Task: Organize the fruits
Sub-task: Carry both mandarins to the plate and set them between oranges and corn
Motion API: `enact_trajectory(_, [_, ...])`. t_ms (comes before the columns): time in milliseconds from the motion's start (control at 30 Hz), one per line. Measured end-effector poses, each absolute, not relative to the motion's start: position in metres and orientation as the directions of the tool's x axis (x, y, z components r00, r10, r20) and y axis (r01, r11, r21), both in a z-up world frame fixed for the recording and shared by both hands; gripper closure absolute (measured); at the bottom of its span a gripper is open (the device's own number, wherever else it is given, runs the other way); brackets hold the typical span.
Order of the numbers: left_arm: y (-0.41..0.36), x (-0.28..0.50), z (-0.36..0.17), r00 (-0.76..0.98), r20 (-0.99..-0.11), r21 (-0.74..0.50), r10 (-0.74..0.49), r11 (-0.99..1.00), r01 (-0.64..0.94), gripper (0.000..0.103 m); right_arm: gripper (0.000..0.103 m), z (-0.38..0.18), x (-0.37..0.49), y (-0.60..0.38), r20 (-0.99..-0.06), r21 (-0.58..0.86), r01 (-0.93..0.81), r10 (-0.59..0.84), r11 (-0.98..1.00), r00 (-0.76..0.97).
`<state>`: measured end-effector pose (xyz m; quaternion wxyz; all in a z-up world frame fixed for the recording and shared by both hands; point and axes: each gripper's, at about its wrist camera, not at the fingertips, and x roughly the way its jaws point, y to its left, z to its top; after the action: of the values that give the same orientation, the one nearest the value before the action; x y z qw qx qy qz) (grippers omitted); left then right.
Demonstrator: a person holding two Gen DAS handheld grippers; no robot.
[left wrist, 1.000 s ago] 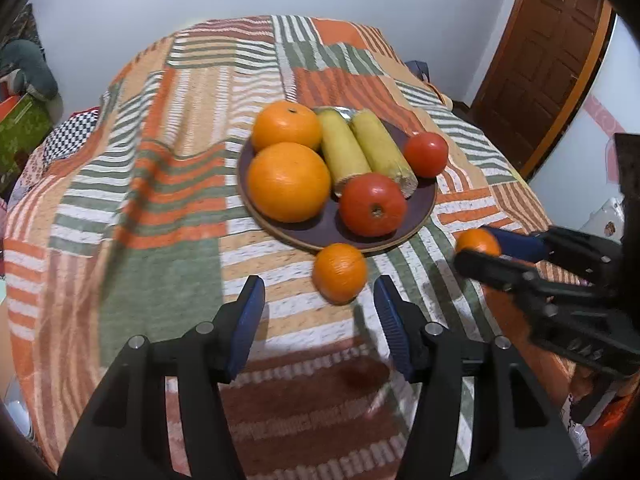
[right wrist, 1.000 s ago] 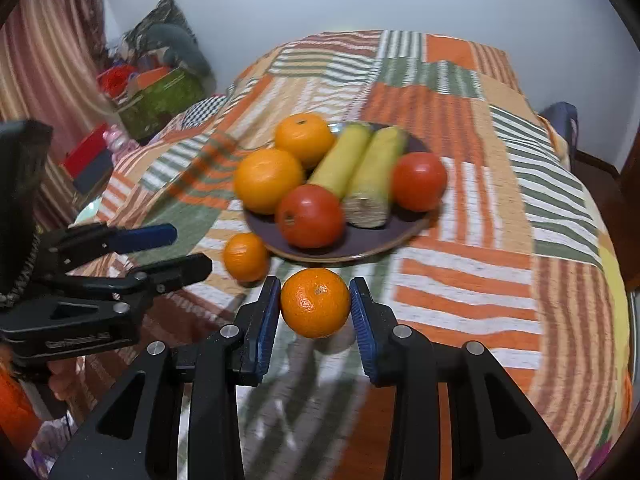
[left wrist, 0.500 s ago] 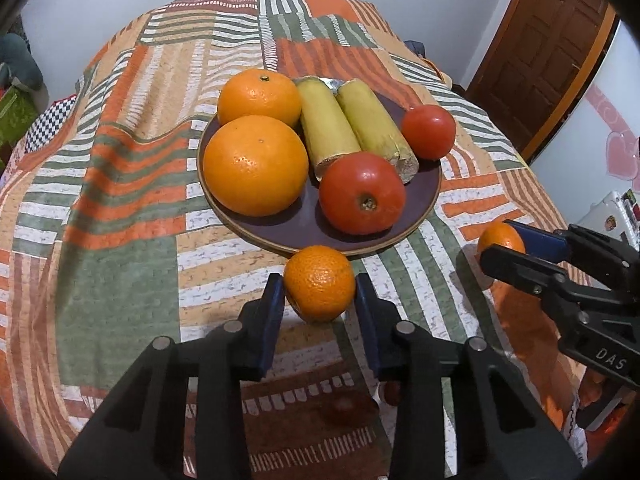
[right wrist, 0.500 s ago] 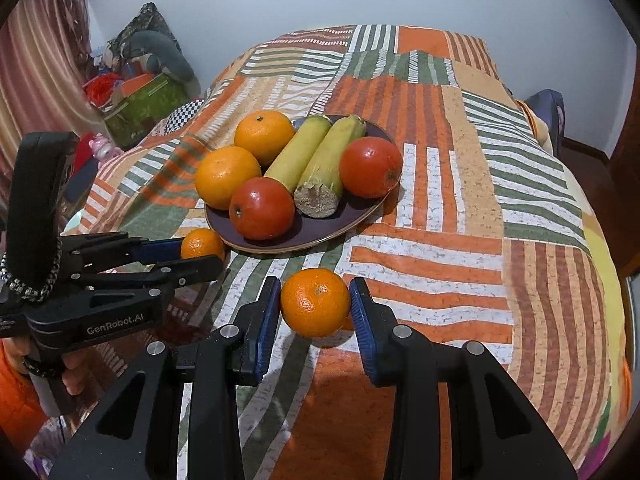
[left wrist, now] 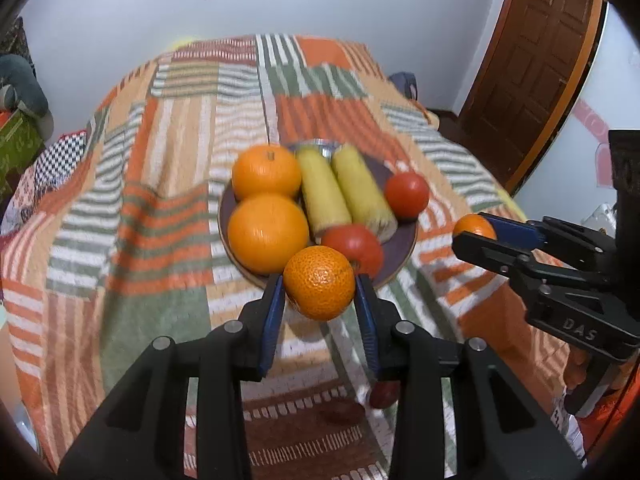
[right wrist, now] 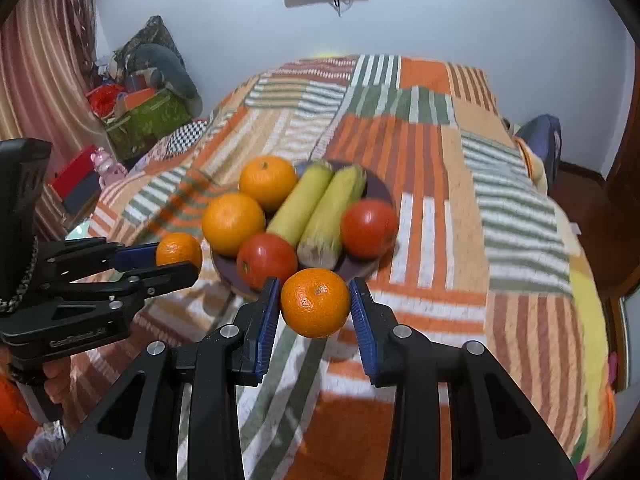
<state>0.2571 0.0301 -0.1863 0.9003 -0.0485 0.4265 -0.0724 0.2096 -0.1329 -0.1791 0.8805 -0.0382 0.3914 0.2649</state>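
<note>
mandarins, one each, are clamped in the left gripper (left wrist: 320,294) and right gripper (right wrist: 315,308), near the fruit plate (left wrist: 404,236).

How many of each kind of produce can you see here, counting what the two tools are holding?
Large oranges on the plate: 2
Small mandarins, one in the left tool, one in the right tool: 2
Tomatoes: 2
Corn cobs: 2
Total: 8
</note>
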Motion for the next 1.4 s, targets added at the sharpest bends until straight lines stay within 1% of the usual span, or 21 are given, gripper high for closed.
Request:
enact_trajectory(300, [0.037, 0.280, -0.161, 0.679, -0.712, -0.165, -0.177, 0.983, 0.083, 0.067, 0.070, -0.158, 0.232, -0.117, -0.664, 0.106, -0.510, 0.442, 0.854, 0.603])
enact_trajectory(567, [0.045, 0.309, -0.158, 0.694, -0.699, -0.171, -0.172, 0.983, 0.071, 0.068, 0.070, -0.166, 0.256, -0.098, -0.669, 0.096, -0.526, 0.446, 0.845, 0.595])
enact_trajectory(967, [0.046, 0.345, -0.191, 0.637, -0.744, -0.209, -0.203, 0.976, 0.066, 0.068, 0.070, -0.201, 0.276, -0.079, -0.721, 0.115, -0.551, 0.451, 0.826, 0.526])
enact_trajectory(1333, [0.042, 0.354, -0.209, 0.610, -0.767, -0.201, -0.197, 0.978, 0.062, 0.067, 0.070, -0.206, 0.275, -0.076, -0.727, 0.103, -0.564, 0.449, 0.819, 0.519])
enact_trajectory(1367, [0.041, 0.353, -0.209, 0.610, -0.768, -0.198, -0.195, 0.978, 0.063, 0.067, 0.070, -0.206, 0.276, -0.076, -0.729, 0.102, -0.564, 0.447, 0.820, 0.518])
enact_trajectory(1400, [0.041, 0.352, -0.208, 0.609, -0.769, -0.197, -0.196, 0.978, 0.066, 0.065, 0.070, -0.206, 0.276, -0.076, -0.730, 0.100, -0.564, 0.445, 0.820, 0.518])
